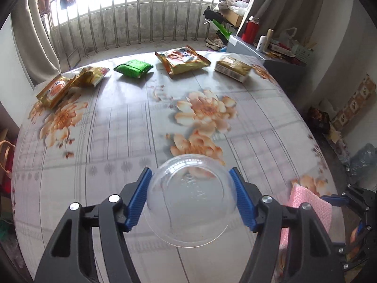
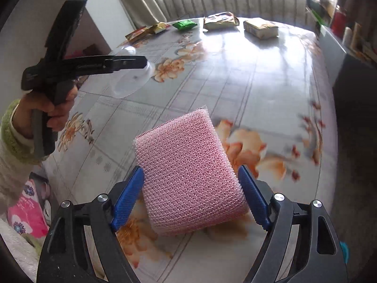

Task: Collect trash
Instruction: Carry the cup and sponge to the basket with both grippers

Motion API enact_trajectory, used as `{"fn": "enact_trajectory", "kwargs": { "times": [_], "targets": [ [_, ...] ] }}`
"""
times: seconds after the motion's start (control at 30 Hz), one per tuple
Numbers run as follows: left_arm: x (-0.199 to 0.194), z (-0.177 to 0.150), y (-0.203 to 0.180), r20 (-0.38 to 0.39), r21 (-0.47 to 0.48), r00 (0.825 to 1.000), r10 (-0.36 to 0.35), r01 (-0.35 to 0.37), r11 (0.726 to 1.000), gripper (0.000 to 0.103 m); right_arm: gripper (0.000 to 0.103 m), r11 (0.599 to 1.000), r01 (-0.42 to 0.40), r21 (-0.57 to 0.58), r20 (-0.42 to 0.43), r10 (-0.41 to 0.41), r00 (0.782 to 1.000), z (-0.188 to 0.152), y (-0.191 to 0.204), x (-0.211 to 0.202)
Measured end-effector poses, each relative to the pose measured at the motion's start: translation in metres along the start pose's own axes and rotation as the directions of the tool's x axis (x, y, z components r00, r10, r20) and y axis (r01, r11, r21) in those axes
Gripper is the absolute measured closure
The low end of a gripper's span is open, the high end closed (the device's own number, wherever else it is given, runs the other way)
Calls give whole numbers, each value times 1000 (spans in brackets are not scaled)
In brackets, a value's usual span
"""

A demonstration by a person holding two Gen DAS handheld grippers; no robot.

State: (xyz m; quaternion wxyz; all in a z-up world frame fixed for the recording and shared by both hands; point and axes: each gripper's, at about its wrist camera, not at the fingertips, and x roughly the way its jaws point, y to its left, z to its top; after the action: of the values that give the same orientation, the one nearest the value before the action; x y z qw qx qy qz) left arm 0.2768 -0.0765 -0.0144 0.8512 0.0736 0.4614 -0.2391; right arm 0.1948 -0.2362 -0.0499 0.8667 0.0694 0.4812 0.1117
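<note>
Left fingers [image 1: 146, 200] clamp clear bowl [image 1: 190, 200]; right fingers [image 2: 254, 198] clamp pink foam [image 2: 190, 176].

Both cameras sit just behind their own fingers and look steeply down and forward across the flower-patterned table [image 1: 113, 127] toward the barred window [image 1: 141, 18].

The left wrist view hangs close above the near edge of the table, left of the middle; the far edge of the table lies well off, and a sliver of the right gripper [image 1: 348, 202] shows low at the right border.

The right wrist view sits close above the near edge too, further right and rolled, so the table tilts; the left gripper [image 2: 132, 62] shows at its left.

Both views share the tabletop, the far edge of the table and the window beyond.
</note>
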Motion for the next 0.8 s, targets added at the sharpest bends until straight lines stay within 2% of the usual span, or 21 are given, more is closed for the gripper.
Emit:
{"fn": "enact_trajectory", "kwargs": {
  "times": [0.13,0.27,0.33,0.57,0.7,0.8],
  "targets": [
    [-31,-43,-14,-9,11,1000,-4,4,1000,38,26,992,38,117,30,-42,999,-40,14,-21],
    [-50,-69,-19,-5,-11,1000,-12,12,1000,38,25,969,80,235,45,-93,995,-59,19,-32],
    [-51,-76,-22,-12,-16,1000,-10,10,1000,38,24,965,84,249,47,-98,994,-62,23,-35],
    [-46,-87,-27,-9,-7,999,37,-37,999,38,12,987,108,120,89,-119,989,-55,36,-45],
    [-40,-89,-25,-22,-19,999,47,-48,999,38,9,996,78,39,67,-81,994,-55,44,-40],
    [-38,-89,-23,-20,-24,999,50,-51,998,38,9,994,104,-35,43,-102,994,-55,53,-31]
  ]
}}
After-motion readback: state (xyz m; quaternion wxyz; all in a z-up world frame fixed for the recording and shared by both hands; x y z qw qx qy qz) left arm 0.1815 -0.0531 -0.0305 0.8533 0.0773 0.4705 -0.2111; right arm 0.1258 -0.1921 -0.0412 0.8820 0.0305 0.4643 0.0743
